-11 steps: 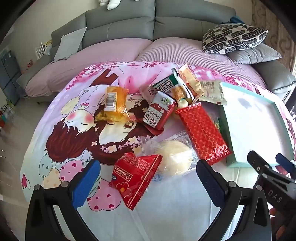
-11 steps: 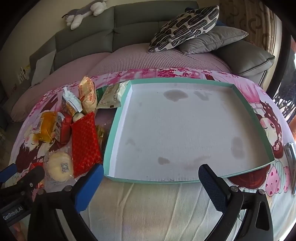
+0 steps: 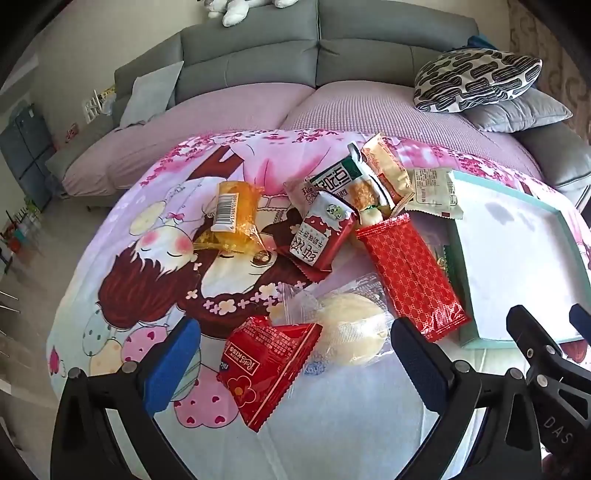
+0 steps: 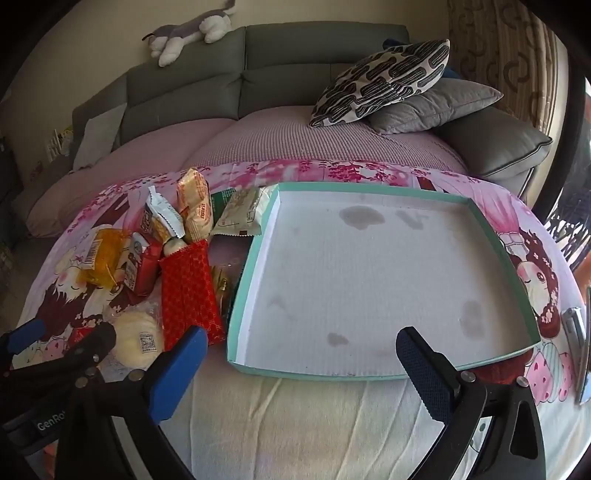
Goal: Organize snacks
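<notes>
Left tool (image 3: 295, 363): fingers wide apart, nothing gripped, hovering low-centre of its view over the snack pile. Between the blue pads sit a red triangular "Rote Kiss" packet (image 3: 267, 363) and, touching it on the right, a round cream bun in clear wrap (image 3: 351, 332). Just beyond, a long red patterned packet (image 3: 410, 277) runs diagonally toward centre-right, its lower end near the right pad. Centre of frame: red milk-candy carton pack (image 3: 321, 236); left of it an orange-yellow wrapped cake w/ barcode (image 3: 236, 214). Upper centre: green-white pack (image 3: 341, 181), tan biscuit pack (image 3: 384, 170), pale flat sachet (image 3: 434, 192), all overlapping or touching. All on a pink cartoon-print cloth over the tabletop (image 3: 129, 258).

Right tool (image 4: 301, 363): fingers also spread wide, empty, low-centre of its view, at the near edge of a shallow teal-rimmed tray (image 4: 498, 236) w/ a white stained floor, no snacks in it. The snack pile lies just left of the tray.

Upper part of both views: grey sofa (image 4: 295, 59) w/ black-white patterned cushion (image 4: 388, 81) and a plush toy (image 4: 188, 33) on the backrest.
</notes>
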